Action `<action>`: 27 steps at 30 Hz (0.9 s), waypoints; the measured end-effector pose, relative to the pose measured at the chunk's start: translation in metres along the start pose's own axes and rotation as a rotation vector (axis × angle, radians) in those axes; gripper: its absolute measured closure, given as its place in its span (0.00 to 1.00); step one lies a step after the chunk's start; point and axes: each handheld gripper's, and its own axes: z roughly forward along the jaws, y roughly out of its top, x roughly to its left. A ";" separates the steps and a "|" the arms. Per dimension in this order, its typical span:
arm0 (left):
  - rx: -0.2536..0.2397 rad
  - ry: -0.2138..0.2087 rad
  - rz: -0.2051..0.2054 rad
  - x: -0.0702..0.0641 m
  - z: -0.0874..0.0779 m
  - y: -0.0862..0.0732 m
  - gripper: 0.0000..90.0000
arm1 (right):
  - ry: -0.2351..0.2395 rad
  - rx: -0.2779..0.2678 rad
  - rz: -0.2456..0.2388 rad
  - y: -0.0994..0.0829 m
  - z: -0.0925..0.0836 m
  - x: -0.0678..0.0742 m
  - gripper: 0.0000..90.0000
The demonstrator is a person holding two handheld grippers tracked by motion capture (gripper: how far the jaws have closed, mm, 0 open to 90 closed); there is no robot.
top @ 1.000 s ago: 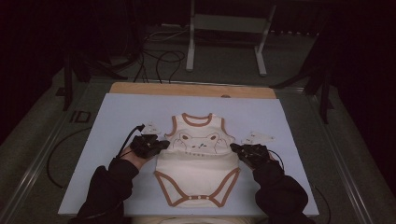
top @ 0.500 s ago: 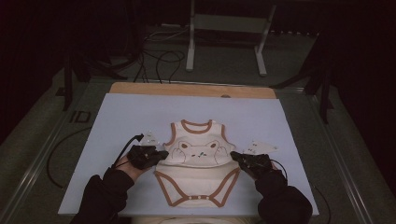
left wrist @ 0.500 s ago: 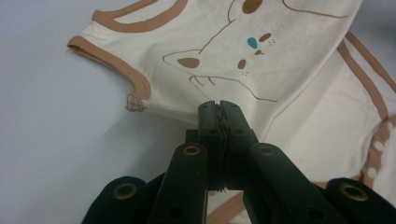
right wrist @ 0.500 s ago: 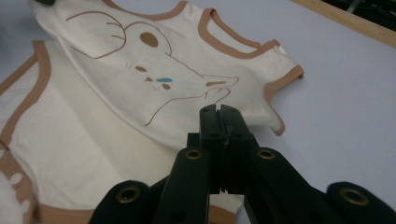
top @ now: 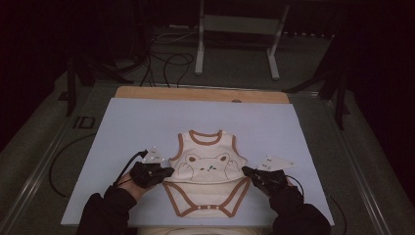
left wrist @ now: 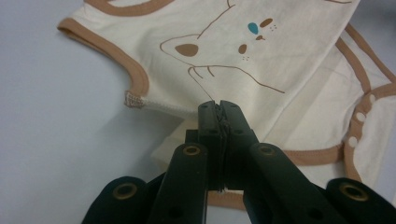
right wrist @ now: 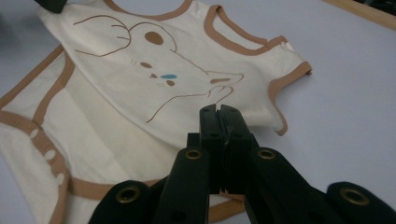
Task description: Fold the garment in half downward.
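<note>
**Both claws pinching the folded onesie**

So, two grippers down on the light blue mat (top: 147,117), one at each side of a cream baby onesie (top: 208,166) with brown trim. Left gripper (top: 166,171) clamped on the onesie's left side edge, jaws pressed together with the cloth nipped right at the tips (left wrist: 218,108). Same story on the other side: right gripper (top: 246,171) squeezed shut on the right side edge (right wrist: 218,112), fabric caught between the tips.

Looks folded over, too: top half with the bear print (left wrist: 219,51) lying over the lower half, fold line running straight between the two claws. Just ahead of the left jaws, the bear's ear and paw lines; off to their left, the brown-trimmed armhole (left wrist: 133,77) flat on the mat. Behind and right of those jaws, the snap-button crotch flap (left wrist: 362,126) (three pale snaps visible). Ahead and right of the right jaws, the other armhole (right wrist: 285,88); snaps (right wrist: 46,154) off to the left.

Beyond the mat's far edge, a strip of wooden tabletop (top: 195,93).
</note>
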 end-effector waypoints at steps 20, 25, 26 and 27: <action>-0.010 -0.015 0.020 -0.030 -0.014 -0.017 0.99 | 0.032 0.024 0.007 -0.021 -0.014 0.016 0.99; 0.009 -0.015 0.017 -0.035 -0.012 -0.027 0.99 | 0.042 0.036 0.012 -0.026 -0.016 0.021 0.99; 0.013 -0.017 0.017 -0.035 -0.011 -0.028 0.99 | 0.048 0.044 0.012 -0.028 -0.015 0.022 0.99; 0.011 -0.023 0.012 -0.036 -0.011 -0.030 0.99 | 0.051 0.046 0.011 -0.029 -0.015 0.023 0.99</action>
